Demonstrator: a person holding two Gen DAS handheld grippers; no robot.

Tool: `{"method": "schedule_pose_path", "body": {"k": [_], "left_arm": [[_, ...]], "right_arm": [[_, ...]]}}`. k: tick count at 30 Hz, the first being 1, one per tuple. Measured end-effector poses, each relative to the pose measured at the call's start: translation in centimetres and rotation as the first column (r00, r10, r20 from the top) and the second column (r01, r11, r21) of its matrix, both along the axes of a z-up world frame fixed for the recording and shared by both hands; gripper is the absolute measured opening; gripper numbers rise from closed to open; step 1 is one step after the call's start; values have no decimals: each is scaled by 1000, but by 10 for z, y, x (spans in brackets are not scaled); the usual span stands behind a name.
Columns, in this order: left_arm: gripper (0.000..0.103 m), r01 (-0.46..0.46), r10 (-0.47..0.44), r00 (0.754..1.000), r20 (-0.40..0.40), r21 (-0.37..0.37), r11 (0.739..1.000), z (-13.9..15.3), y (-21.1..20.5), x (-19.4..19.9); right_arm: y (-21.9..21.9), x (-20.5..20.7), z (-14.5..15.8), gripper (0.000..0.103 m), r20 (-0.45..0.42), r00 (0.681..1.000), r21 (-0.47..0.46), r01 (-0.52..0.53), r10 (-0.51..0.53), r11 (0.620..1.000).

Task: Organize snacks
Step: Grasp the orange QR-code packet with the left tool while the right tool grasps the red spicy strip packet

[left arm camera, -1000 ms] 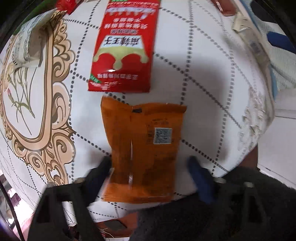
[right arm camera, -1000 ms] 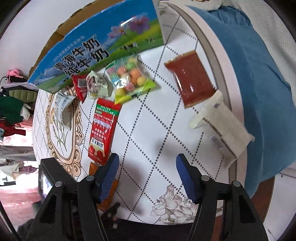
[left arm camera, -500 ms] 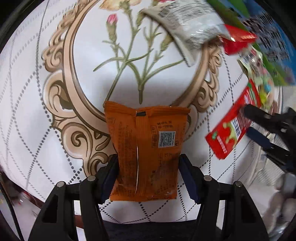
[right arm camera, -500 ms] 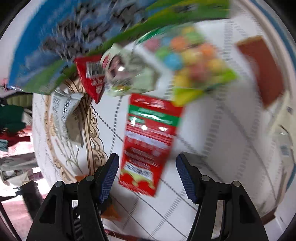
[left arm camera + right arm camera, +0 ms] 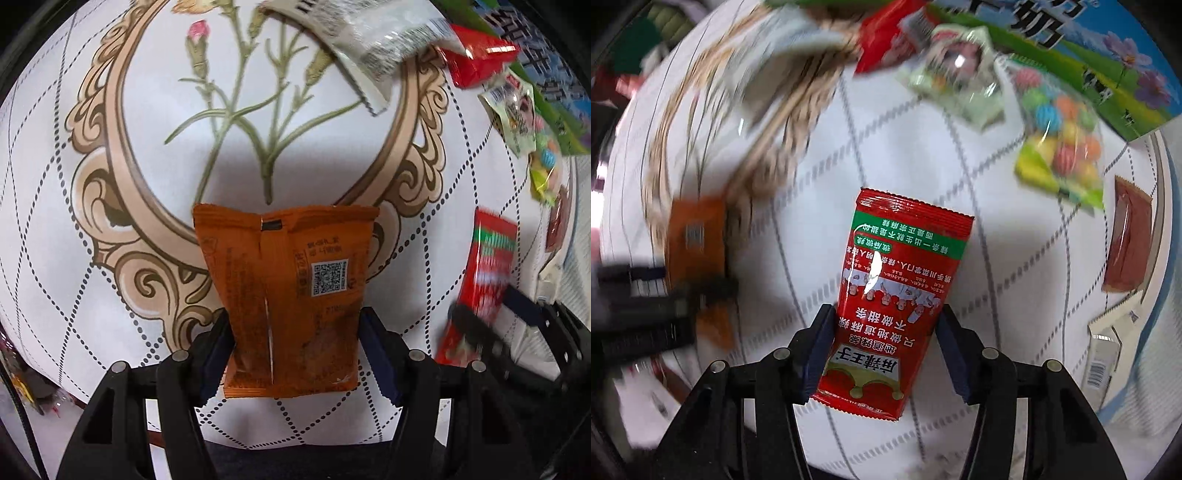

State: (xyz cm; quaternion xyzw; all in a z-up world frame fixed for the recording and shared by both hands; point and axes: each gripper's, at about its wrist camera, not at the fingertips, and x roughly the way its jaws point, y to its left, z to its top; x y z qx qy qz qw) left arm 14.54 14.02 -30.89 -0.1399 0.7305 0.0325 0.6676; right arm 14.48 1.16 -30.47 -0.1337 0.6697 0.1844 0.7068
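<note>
Orange packet [image 5: 291,295] sits gripped between the left tool's [image 5: 295,354] jaws, over the gold oval frame [image 5: 122,184] printed on the desk [image 5: 44,229]. Right of that frame, the right tool [image 5: 882,350] is clamped on a red packet [image 5: 897,291]. Beyond the frame lie a candy bag [image 5: 1060,147] and a milk carton [image 5: 1108,62].

A round bench [image 5: 480,206] carries everything — its white cover is crossed by dotted diamond lines, with an ornate tan oval frame [image 5: 122,177] printed near the middle and green-stemmed flowers [image 5: 258,122] inside it. At the far edge stands a cardboard milk carton box [image 5: 1108,62], blue and green with purple blossoms. Beyond the bench's right edge lies blue cloth [image 5: 1171,206] — partly blurred
</note>
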Motion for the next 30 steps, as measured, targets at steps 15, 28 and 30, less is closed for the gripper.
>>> {"method": "schedule_pose_path", "body": {"k": [15, 28, 30], "left_arm": [[64, 56, -58, 998, 29, 63, 996, -7, -49, 1], [54, 42, -46, 997, 58, 58, 997, 11, -27, -23], [52, 42, -45, 997, 64, 49, 998, 16, -28, -26]], "right_arm": [[-30, -10, 2, 62, -58, 963, 122, 268, -263, 956], [-29, -24, -22, 52, 13, 968, 101, 246, -249, 964], [-31, -28, -16, 50, 19, 969, 114, 243, -247, 963]]}}
